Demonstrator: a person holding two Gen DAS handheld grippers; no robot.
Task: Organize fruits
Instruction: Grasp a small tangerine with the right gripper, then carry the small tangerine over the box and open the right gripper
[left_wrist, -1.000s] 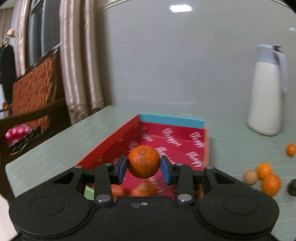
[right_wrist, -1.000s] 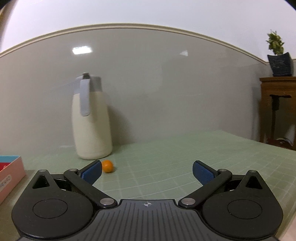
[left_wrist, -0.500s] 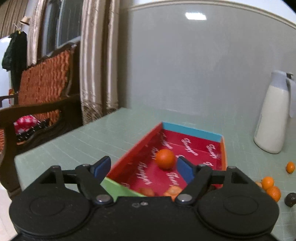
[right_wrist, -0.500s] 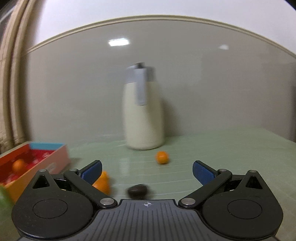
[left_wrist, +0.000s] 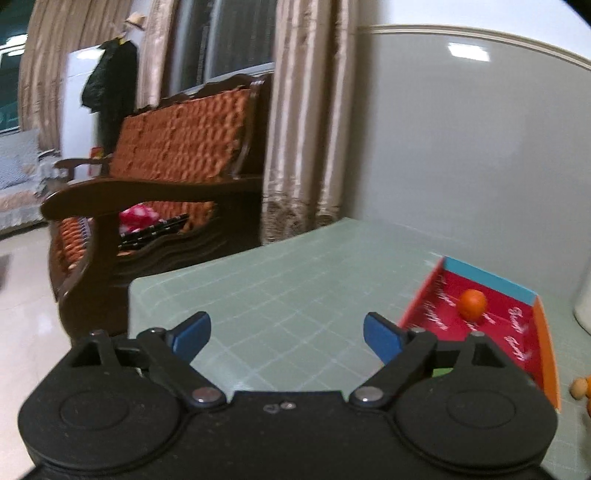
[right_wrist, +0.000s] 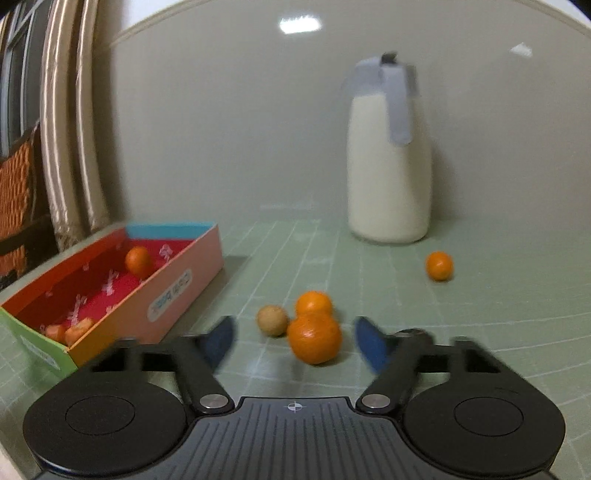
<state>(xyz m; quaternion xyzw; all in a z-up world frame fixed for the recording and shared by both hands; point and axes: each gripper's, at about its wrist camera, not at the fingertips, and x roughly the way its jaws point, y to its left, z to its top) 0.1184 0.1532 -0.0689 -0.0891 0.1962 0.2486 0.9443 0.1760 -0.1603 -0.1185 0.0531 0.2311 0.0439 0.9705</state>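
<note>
Orange (right_wrist: 314, 341) between parted right gripper (right_wrist: 293, 343) fingertips

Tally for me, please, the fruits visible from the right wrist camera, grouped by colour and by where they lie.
Round orange fruits loose on the green table: 3
Round tan-brown fruit on the table: 1
Round orange fruit in the red-lined cardboard box: 1
Orange pieces at the box's near end, too blurred to count singly
Total countable: 5

The left gripper (left_wrist: 286, 336) jaws opened, dropping the orange (left_wrist: 472, 303) into the box (left_wrist: 546, 354); right gripper (right_wrist: 295, 341) jaws narrowing.
</note>
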